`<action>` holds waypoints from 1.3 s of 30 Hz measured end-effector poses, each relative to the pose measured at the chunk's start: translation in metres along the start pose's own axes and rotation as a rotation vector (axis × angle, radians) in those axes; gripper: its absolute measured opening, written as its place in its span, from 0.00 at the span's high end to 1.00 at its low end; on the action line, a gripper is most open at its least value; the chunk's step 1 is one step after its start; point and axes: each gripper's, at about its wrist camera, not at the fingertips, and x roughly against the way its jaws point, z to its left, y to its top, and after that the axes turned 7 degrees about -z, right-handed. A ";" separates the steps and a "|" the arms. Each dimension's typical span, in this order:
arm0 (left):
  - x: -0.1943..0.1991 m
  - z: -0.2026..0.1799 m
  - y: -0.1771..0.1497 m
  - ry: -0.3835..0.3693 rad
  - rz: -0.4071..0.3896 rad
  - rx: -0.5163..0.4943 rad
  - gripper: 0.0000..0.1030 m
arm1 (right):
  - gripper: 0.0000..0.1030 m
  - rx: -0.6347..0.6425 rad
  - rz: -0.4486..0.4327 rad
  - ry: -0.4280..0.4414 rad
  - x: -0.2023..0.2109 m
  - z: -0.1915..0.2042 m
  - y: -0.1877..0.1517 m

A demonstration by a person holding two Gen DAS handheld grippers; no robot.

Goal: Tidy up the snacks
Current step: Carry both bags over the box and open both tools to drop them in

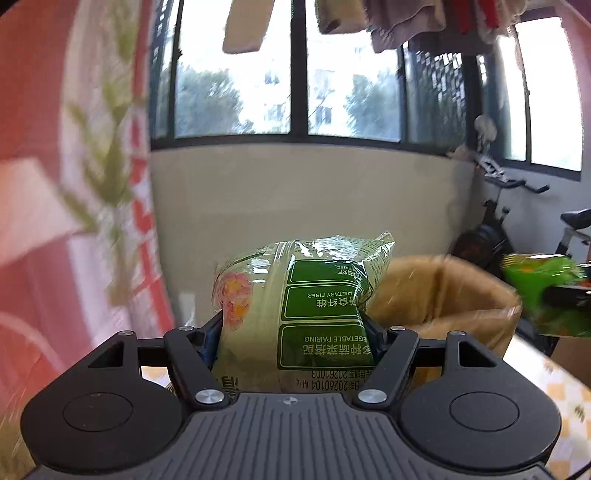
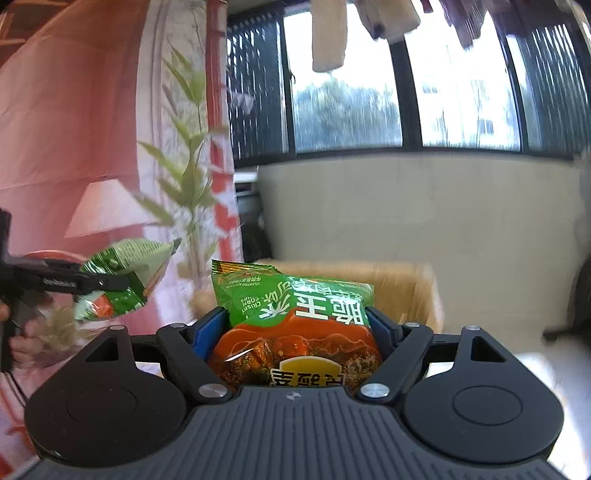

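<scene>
Right tongs clamp a green-red snack bag before a cardboard box.

1. Daylight is admitted through dark-framed windows, beyond which trees are seen.
2. Laundry is hung above the panes.
3. A pale wall is seen below the sill.
4. An exercise bike is parked at right.
</scene>
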 end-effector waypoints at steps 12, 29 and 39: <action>-0.121 -0.072 0.039 -0.038 0.069 0.039 0.29 | 0.22 0.053 0.012 -0.073 -0.066 -0.037 0.011; -0.191 -0.078 0.020 -0.079 0.165 0.018 0.13 | 0.22 0.012 0.067 -0.085 -0.105 -0.060 -0.005; -0.160 -0.052 0.021 -0.005 0.170 0.064 0.13 | 0.08 -0.069 0.117 -0.078 -0.145 -0.061 -0.004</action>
